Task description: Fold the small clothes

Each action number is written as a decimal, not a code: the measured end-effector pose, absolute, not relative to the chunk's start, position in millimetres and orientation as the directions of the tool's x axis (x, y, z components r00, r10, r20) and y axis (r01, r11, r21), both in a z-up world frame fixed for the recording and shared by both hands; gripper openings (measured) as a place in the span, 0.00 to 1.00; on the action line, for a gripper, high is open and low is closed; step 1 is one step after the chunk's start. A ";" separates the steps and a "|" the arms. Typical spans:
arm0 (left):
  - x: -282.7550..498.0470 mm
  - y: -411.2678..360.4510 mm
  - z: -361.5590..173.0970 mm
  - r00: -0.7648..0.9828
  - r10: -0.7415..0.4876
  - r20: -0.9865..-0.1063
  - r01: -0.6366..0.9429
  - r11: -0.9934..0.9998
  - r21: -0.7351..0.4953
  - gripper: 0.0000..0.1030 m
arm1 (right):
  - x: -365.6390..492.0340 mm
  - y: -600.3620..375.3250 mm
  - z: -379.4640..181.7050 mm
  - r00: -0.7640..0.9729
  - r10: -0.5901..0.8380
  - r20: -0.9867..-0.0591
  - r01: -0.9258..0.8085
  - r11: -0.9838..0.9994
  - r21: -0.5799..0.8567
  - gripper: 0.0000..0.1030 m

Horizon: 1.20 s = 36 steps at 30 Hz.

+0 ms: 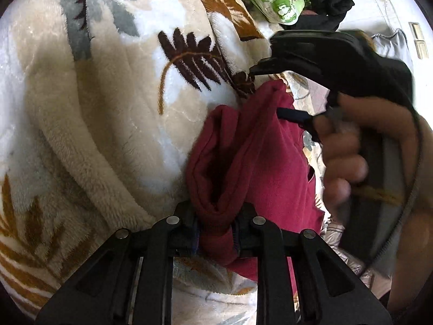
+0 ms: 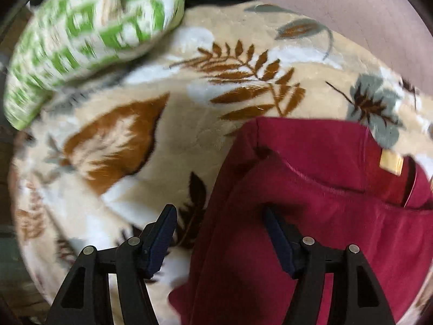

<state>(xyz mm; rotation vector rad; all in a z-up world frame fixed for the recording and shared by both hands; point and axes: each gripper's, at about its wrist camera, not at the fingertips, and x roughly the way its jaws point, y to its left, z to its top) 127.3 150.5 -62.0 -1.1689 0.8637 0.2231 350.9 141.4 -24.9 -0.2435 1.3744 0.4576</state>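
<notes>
A dark red garment [image 1: 270, 168] lies on a cream fleece blanket [image 1: 108, 108] printed with leaves. My left gripper [image 1: 216, 233] is shut on a bunched fold of it at the bottom of the left wrist view, and the cloth rises from the jaws in a thick roll. A hand [image 1: 349, 146] holds my right gripper [image 1: 270, 90] at the right, its jaws standing apart around the garment's far corner. In the right wrist view the right gripper [image 2: 220, 238] is open, straddling the left edge of the red garment [image 2: 311, 189], which carries a tan label [image 2: 391, 163].
A green and white patterned pillow [image 2: 81, 40] lies at the far left of the blanket [image 2: 162, 135], with black clothing [image 1: 333, 0] behind it. A pinkish surface [image 2: 351, 5] borders the blanket's far side. A pale wall [image 1: 379, 5] is at the far right.
</notes>
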 end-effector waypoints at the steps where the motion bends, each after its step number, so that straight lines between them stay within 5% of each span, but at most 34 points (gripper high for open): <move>1: 127.1 150.7 -62.0 0.669 -0.270 -0.693 -0.571 0.411 -0.711 0.17 | 350.6 146.0 -26.9 0.140 0.142 -0.980 -0.460 0.886 0.063 0.62; 3: 126.6 150.1 -61.4 0.670 -0.268 -0.693 -0.569 0.415 -0.710 0.17 | 349.1 151.2 -27.7 0.191 0.057 -0.980 -0.477 0.878 -0.042 0.37; 8: 123.9 144.3 -50.2 0.679 -0.260 -0.687 -0.552 0.436 -0.711 0.16 | 355.4 121.0 -12.9 0.167 0.164 -0.972 -0.482 0.874 0.065 0.14; 22: 126.3 41.8 16.5 0.777 -0.241 -0.581 -0.267 0.710 -0.651 0.15 | 369.4 -29.9 56.5 0.235 0.334 -0.913 -0.429 0.879 0.211 0.11; 36: 146.2 -107.0 29.3 0.763 -0.360 -0.537 0.138 0.902 -0.408 0.15 | 383.0 -183.8 47.0 0.261 0.320 -0.911 -0.403 0.893 0.198 0.10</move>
